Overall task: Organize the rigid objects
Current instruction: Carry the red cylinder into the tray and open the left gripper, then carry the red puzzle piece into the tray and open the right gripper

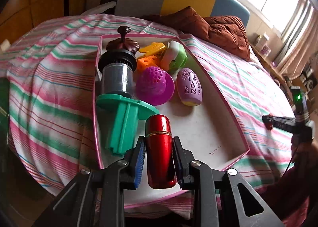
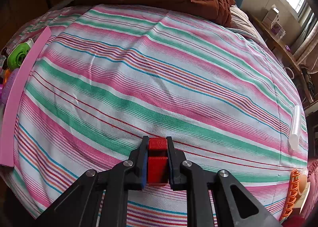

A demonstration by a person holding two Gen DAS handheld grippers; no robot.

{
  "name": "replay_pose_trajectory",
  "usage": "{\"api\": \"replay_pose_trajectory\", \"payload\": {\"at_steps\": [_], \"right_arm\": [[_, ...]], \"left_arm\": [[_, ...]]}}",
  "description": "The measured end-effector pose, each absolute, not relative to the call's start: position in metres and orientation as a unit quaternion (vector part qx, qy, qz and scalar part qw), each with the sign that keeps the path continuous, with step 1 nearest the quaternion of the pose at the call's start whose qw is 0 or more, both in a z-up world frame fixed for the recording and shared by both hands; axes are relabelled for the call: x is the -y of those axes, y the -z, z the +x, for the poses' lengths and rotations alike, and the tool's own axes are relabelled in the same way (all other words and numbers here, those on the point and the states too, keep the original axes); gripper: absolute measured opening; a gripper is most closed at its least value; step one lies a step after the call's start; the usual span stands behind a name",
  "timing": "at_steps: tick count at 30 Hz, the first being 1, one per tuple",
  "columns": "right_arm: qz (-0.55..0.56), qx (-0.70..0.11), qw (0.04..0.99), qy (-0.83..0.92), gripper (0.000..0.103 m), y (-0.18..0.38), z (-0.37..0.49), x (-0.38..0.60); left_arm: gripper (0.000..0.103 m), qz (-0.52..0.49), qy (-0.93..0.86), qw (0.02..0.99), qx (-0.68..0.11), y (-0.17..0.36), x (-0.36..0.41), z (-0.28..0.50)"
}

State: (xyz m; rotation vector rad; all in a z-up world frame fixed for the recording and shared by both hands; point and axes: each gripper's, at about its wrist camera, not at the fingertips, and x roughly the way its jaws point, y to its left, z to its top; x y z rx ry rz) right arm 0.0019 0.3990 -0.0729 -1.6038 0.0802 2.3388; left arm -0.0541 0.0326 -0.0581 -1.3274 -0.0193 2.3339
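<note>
My left gripper (image 1: 159,155) is shut on a shiny red metal cylinder (image 1: 160,151) and holds it over the near part of a shallow white tray with a pink rim (image 1: 218,98). The tray holds a green plastic stand (image 1: 123,121), a grey jar with a brown lid (image 1: 118,72), a magenta perforated dome (image 1: 154,86), a lilac patterned egg (image 1: 188,87), orange and yellow pieces (image 1: 150,56) and a green-and-white toy (image 1: 174,56). My right gripper (image 2: 157,157) is shut on a small red block (image 2: 157,161) above the striped bedspread; it also shows in the left wrist view (image 1: 278,122).
The tray lies on a bed with a pink, green and white striped cover (image 2: 159,68). A brown quilt (image 1: 224,28) is bunched at the head. A white tube (image 2: 296,125) and an orange ridged piece (image 2: 292,193) lie at the right bed edge. The tray's pink rim (image 2: 17,96) shows at left.
</note>
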Motion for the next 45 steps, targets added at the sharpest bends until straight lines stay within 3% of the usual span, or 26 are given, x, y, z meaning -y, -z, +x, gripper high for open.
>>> {"api": "replay_pose_trajectory", "payload": {"at_steps": [19, 26, 36, 45], "right_arm": [[-0.559, -0.019, 0.154, -0.814, 0.015, 0.071, 0.001, -0.398], [-0.557, -0.049, 0.145, -0.816, 0.015, 0.068, 0.002, -0.401], [-0.527, -0.110, 0.066, -0.840, 0.014, 0.046, -0.004, -0.360], [-0.487, -0.099, -0.046, -0.866, 0.014, 0.010, -0.029, -0.274]], "left_arm": [[0.030, -0.444, -0.876, 0.186, -0.030, 0.034, -0.033, -0.048], [0.032, -0.432, -0.885, 0.171, -0.028, 0.025, -0.027, -0.049], [0.032, -0.434, -0.886, 0.163, -0.022, 0.025, -0.022, -0.049], [0.032, -0.439, -0.885, 0.158, -0.017, 0.029, -0.018, -0.047]]}}
